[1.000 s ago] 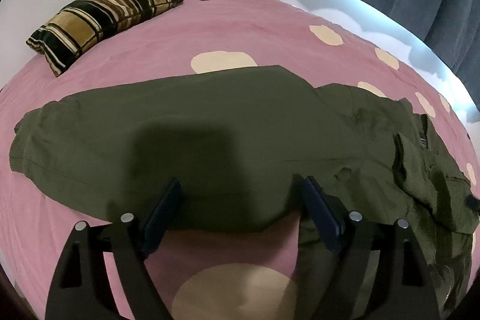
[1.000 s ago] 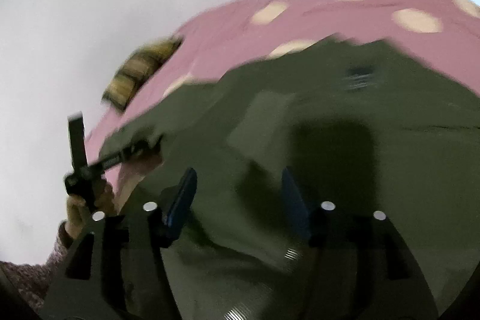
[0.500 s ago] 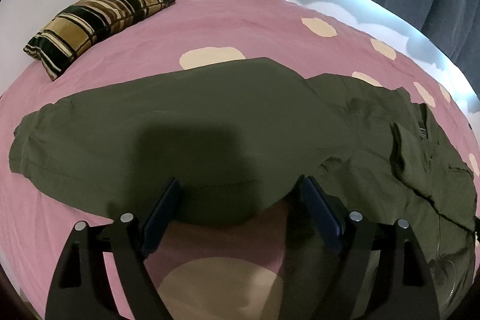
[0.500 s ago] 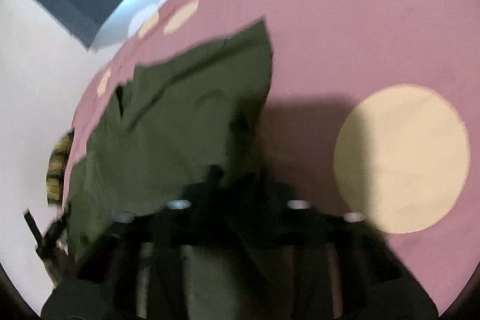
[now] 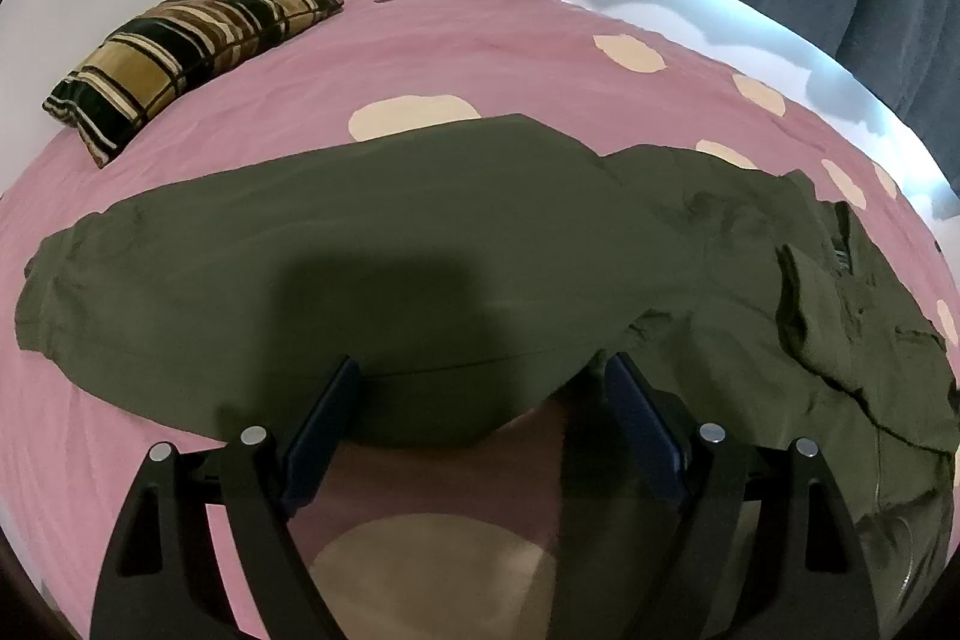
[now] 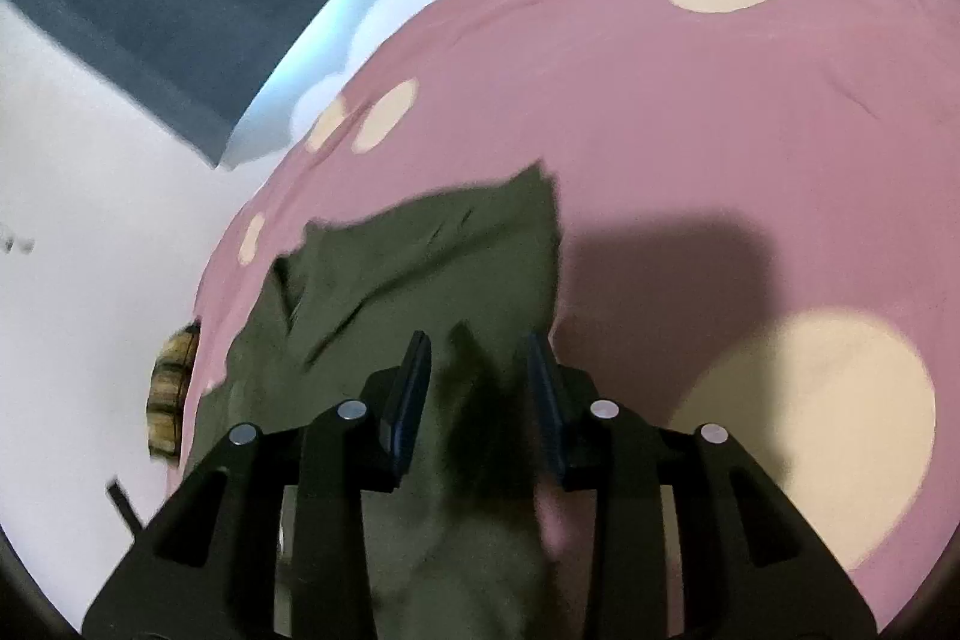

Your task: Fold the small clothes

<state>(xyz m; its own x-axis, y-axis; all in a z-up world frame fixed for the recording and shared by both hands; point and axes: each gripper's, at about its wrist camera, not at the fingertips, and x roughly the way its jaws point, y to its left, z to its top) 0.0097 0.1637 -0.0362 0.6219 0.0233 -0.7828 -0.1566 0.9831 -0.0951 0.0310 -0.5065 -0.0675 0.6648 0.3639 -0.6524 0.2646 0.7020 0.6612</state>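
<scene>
An olive-green garment [image 5: 372, 268] lay spread across a pink bedspread [image 5: 480, 58] with cream spots, a striped cushion [image 5: 180, 52] near the far edge. The left gripper [image 5: 483, 376] hovered over the garment's near hem, in about the same place as a second ago, its fingers spread wide and gripping nothing. The right gripper [image 6: 477, 370] had swung across to the garment's [image 6: 420, 268] other end. Its jaws had closed almost fully half a second ago, then partly reopened; now fabric lay between the fingers, with no pad clearly pressing it. Probably it had just let the cloth go, or was re-gripping for a fold.
</scene>
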